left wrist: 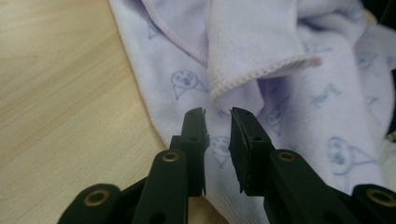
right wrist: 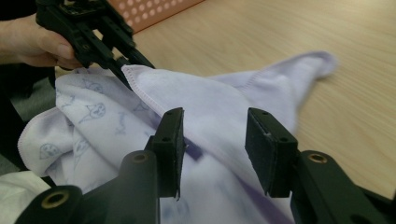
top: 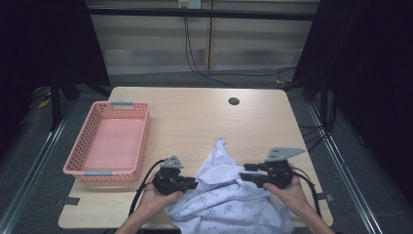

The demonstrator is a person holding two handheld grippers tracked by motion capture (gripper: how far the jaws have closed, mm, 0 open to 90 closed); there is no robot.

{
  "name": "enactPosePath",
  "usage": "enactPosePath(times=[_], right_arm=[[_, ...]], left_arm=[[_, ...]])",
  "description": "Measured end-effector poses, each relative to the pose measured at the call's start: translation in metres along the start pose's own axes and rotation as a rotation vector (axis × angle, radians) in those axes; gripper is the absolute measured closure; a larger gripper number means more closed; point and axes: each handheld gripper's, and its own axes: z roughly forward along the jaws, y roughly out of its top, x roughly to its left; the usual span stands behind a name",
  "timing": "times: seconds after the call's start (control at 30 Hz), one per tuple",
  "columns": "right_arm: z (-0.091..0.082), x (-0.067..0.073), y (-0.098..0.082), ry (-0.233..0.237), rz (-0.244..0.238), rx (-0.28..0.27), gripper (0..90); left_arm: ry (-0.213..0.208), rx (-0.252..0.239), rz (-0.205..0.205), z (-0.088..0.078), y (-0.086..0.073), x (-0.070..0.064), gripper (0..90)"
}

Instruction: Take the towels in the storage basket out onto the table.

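Both tongs spread over the lilac cloth (top: pixel 234 200) crumpled at the table's (top: pixel 195 122) near edge: left tongs (left wrist: pixel 217 114) barely parted, right tongs (right wrist: pixel 215 140) wider. Regrasp looks underway; next, pinch a hem cleanly.

open fingers (right wrist: pixel 212 149), lilac cloth (right wrist: pixel 224 102), table (right wrist: pixel 280 32)

Wide bare wood lies across the far half of the table (top: pixel 195 117), so there's easy passage there. The pink basket (top: pixel 109 141) walls off the left edge, just beside the left gripper (top: pixel 195 184). Between that one and the right gripper (top: pixel 242 177) the crumpled lilac cloth (top: pixel 229 195) heaps up and blocks the near middle. A small dark hole (top: pixel 234 101) sits far back, well apart from everything.
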Motion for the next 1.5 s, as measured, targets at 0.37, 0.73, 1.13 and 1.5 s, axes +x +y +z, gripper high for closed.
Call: enactPosePath(times=[0.37, 0.73, 1.13, 1.5], right_arm=[[0.088, 0.041, 0.017, 0.107, -0.137, 0.119, 44.9], [0.039, 0.015, 0.028, -0.031, -0.051, -0.053, 90.0], [0.064, 0.017, 0.013, 0.110, -0.045, 0.065, 58.4], [0.111, 0.039, 0.007, 0.133, -0.140, 0.189, 44.9]], left_arm=[[-0.006, 0.026, -0.003, 0.008, -0.008, -0.002, 74.8], [-0.013, 0.045, 0.050, 0.005, -0.014, -0.015, 71.9], [0.000, 0.021, 0.018, 0.004, -0.008, -0.011, 74.9], [-0.016, 0.046, 0.003, -0.015, -0.021, -0.008, 79.5]])
